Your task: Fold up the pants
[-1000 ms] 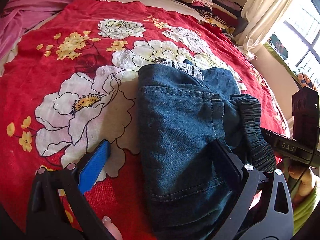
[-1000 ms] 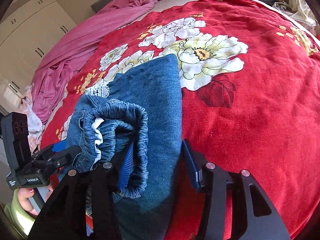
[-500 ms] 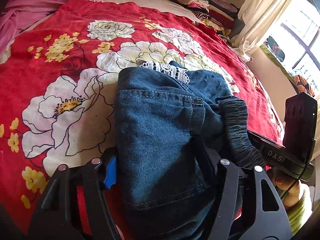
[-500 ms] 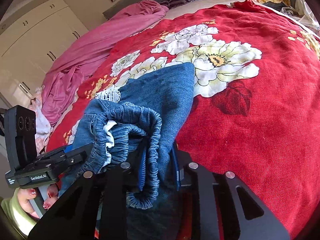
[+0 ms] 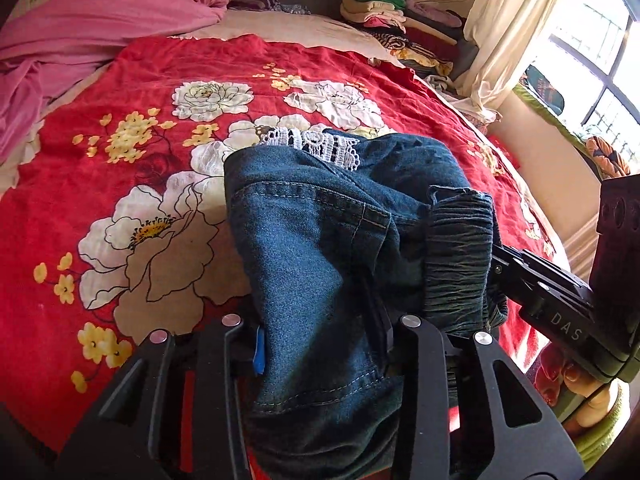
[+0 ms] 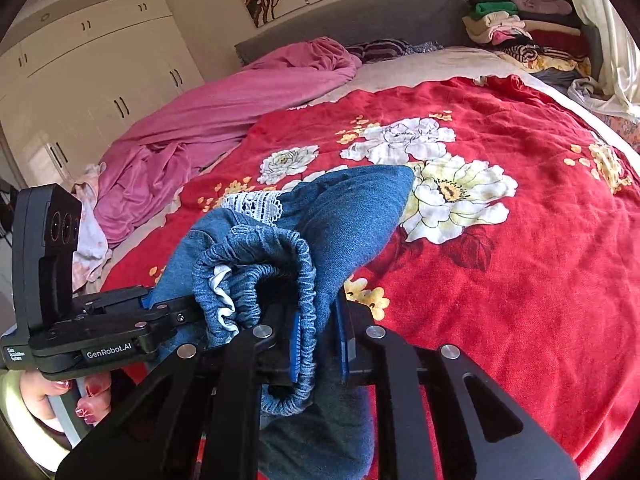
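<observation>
Left wrist: the left gripper (image 5: 320, 344) has just been closing, its jaws now pinching the jeans (image 5: 320, 240), which rise off the bed (image 5: 120, 280). Right wrist: the right gripper (image 6: 320, 344) clamps, seemingly, their elastic waistband (image 6: 308, 280) between nearly closed jaws.

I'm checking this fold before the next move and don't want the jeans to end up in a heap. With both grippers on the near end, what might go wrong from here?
1. The right gripper pinches only the bunched elastic waistband; the gathered cloth may slip out.
2. The left gripper, whose jaws have just been closing, clamps a thick wad of jeans, so the layers may shift.
3. The far lace-trimmed hem lies on the red bedspread and may drag and skew the fold.
</observation>
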A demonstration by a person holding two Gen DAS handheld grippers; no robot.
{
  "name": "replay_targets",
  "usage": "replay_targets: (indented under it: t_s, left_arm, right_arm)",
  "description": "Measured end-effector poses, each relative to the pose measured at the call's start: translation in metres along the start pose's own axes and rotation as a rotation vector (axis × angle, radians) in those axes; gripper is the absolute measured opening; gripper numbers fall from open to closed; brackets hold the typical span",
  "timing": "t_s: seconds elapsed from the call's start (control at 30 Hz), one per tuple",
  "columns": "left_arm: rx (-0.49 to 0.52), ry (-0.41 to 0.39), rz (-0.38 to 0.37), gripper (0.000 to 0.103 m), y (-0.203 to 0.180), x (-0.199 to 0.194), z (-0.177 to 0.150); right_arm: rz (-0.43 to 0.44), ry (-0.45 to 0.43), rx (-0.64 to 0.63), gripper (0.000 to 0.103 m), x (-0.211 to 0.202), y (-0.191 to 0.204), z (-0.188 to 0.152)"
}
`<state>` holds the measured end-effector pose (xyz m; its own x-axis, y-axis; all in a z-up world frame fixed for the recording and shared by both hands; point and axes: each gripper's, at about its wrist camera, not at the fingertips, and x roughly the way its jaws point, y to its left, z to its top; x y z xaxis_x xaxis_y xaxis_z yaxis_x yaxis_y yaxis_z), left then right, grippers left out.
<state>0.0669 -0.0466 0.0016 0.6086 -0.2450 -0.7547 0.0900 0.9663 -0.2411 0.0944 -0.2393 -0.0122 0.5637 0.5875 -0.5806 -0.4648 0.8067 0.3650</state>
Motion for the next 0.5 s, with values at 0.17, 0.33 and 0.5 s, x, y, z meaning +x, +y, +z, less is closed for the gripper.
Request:
replay_targets:
  t_s: [0.17,0.33,0.5]
  left_arm:
    - [0.014,-0.022,-0.003,0.029,-0.004,-0.013,0.01]
    - [0.022,-0.05,-0.002,0.029,-0.007,-0.021,0.024]
    - [0.043,-0.059,0.003,0.029,-0.009,-0.018,0.041]
  right_arm:
    - [-0.001,-0.028,-0.017,0.012,-0.008,0.006,0.01]
    - [-0.013,-0.053,-0.033,0.012,-0.012,0.009,0.022]
    - [-0.028,-0.061,-0.035,0.012,-0.007,0.006,0.036]
